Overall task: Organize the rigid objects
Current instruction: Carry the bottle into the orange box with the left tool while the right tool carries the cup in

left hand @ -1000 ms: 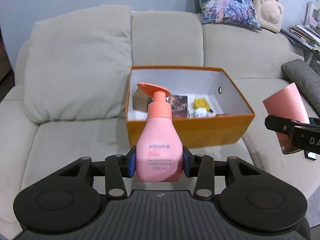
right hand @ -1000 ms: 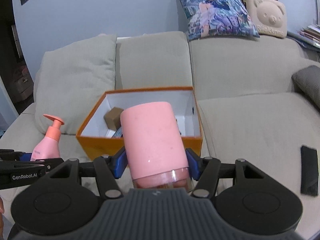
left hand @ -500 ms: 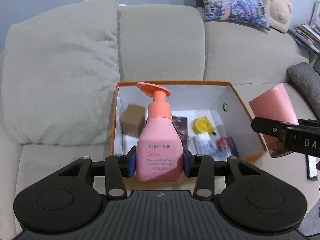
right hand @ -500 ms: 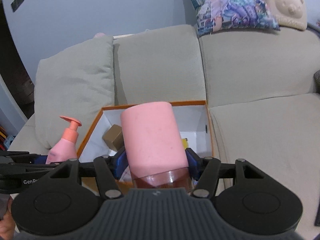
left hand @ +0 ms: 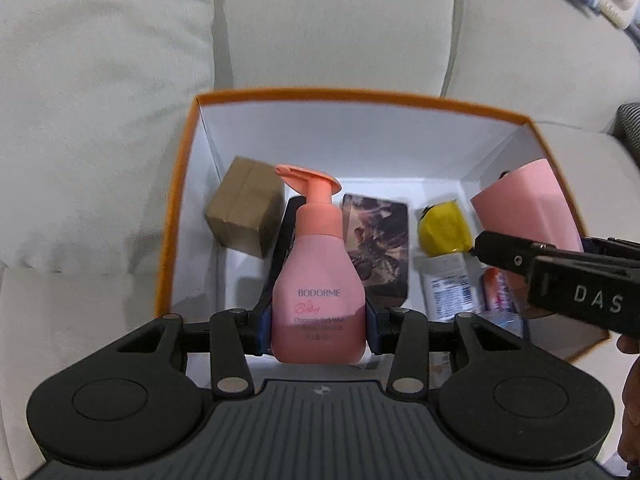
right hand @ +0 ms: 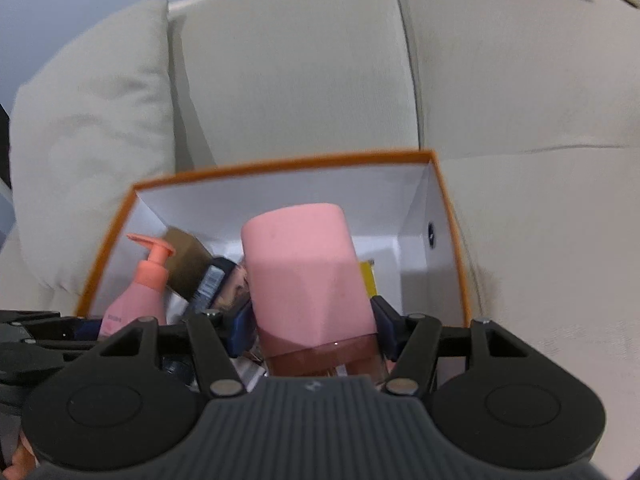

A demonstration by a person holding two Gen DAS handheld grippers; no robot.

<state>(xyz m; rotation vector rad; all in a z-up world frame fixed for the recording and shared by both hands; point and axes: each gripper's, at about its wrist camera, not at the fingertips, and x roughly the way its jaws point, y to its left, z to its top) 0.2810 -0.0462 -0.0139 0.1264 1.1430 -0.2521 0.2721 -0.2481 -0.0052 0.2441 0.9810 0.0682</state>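
My left gripper (left hand: 318, 322) is shut on a pink pump bottle (left hand: 318, 280) labelled BODORME, held upright over the open orange box (left hand: 360, 94). The same bottle (right hand: 138, 292) shows at the left of the right wrist view. My right gripper (right hand: 310, 326) is shut on a pink cup (right hand: 306, 276) with a clear brownish base, also above the box (right hand: 280, 162). In the left wrist view the cup (left hand: 528, 204) hangs over the box's right side, with the right gripper's black body beside it.
The white-lined box sits on a beige sofa (left hand: 340, 20). Inside lie a brown cardboard cube (left hand: 244, 212), a dark printed card box (left hand: 378, 236), a yellow-capped white bottle (left hand: 444, 256) and small packets. A beige cushion (left hand: 88, 100) lies to the left.
Both grippers moved forward and down toward the box, tilting downward. The bottle and the cup now hang over the box's inside instead of in front of it. Both grips are unchanged.
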